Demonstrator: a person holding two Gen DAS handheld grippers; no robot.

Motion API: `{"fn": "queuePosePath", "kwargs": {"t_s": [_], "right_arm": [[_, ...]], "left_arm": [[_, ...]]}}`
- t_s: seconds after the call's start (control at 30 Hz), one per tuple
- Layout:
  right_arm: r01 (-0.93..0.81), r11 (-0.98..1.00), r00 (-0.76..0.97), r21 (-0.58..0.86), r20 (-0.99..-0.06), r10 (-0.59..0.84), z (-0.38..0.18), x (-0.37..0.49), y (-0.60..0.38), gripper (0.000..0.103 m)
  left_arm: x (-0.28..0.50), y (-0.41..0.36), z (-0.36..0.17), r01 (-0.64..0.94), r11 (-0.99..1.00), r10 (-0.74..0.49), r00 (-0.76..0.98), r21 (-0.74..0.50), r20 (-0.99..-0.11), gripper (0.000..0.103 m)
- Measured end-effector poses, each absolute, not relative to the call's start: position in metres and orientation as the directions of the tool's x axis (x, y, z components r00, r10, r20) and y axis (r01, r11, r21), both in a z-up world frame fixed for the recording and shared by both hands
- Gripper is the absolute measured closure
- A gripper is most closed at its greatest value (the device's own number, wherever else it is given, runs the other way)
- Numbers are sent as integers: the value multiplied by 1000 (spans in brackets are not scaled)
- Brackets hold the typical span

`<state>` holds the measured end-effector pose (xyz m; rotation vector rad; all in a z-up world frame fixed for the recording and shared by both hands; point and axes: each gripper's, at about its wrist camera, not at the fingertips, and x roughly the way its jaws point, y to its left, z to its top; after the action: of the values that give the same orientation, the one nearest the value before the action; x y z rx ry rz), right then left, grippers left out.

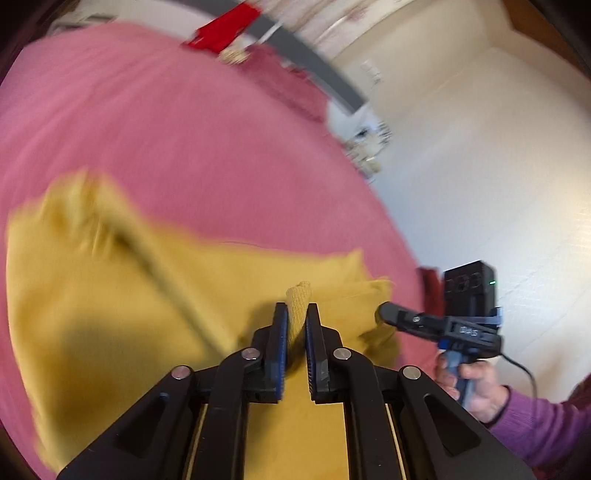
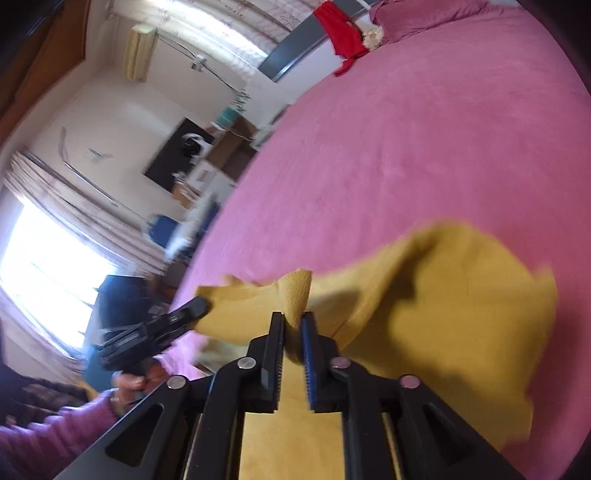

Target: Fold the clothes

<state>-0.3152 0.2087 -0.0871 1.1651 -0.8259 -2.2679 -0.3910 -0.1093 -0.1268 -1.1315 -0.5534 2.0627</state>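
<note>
The mustard-yellow garment [image 1: 129, 295] hangs in the air over the pink bedspread [image 1: 166, 129], held up by 2 grippers a little way apart along one edge. The left gripper [image 1: 296, 314] is clamped on a bunched tuft of the cloth, and the right gripper [image 2: 293, 319] is pinched on another fold of that edge. Gripping 2 points like this lets the fabric drape under its own weight and spread flat, which I judge is a way to square it before laying it on the bed. The cloth looks blurred, so it seems to be swinging. A red item [image 2: 341, 31] lies by the far pillow [image 2: 417, 18], well apart from the work.
</note>
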Motion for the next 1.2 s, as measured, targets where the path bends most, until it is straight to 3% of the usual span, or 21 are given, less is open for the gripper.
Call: {"fn": "queuePosePath", "kwargs": {"t_s": [0.1,0.27,0.33,0.4,0.43,0.57,0.7,0.87,0.93,1.13,1.2], "right_arm": [[21,-775,-507,632,-661,-553,-111,-290,202,79],[-61,-719,-554,692,-623,-552,-116,-224,203,75],[-46,-735,-568,676,-623,-538,-112,-208,195,75],[-31,-751,-581,660,-623,-523,-107,-192,186,75],[-24,-758,-588,651,-623,-516,-105,-184,182,75],[-1,-887,-611,462,-702,-365,-77,-213,148,75],[5,-939,-622,344,-734,-272,-76,-242,134,75],[10,-977,-638,211,-751,-169,-79,-276,120,76],[12,-988,-644,157,-754,-127,-79,-290,114,77],[28,-973,-617,229,-761,-197,-98,-295,133,78],[77,-981,-618,178,-763,-187,-98,-290,140,83]], "left_arm": [[-357,-116,-146,-323,-706,706,-385,-630,-595,89],[-269,-132,-149,-347,-741,669,-461,-575,-584,85],[-236,-134,-156,-336,-759,648,-475,-558,-595,80],[-212,-133,-163,-323,-769,634,-492,-551,-596,64],[-204,-132,-167,-318,-770,631,-504,-553,-589,61],[-166,-145,-181,-294,-776,607,-590,-558,-533,61],[-176,-137,-163,-315,-800,588,-585,-512,-559,61],[-244,-111,-102,-383,-800,582,-682,-462,-442,60],[-288,-89,-92,-370,-835,537,-712,-408,-453,60],[-372,-48,-145,-306,-912,407,-580,-275,-706,61],[-360,-57,-147,-354,-897,436,-604,-266,-667,61]]}}
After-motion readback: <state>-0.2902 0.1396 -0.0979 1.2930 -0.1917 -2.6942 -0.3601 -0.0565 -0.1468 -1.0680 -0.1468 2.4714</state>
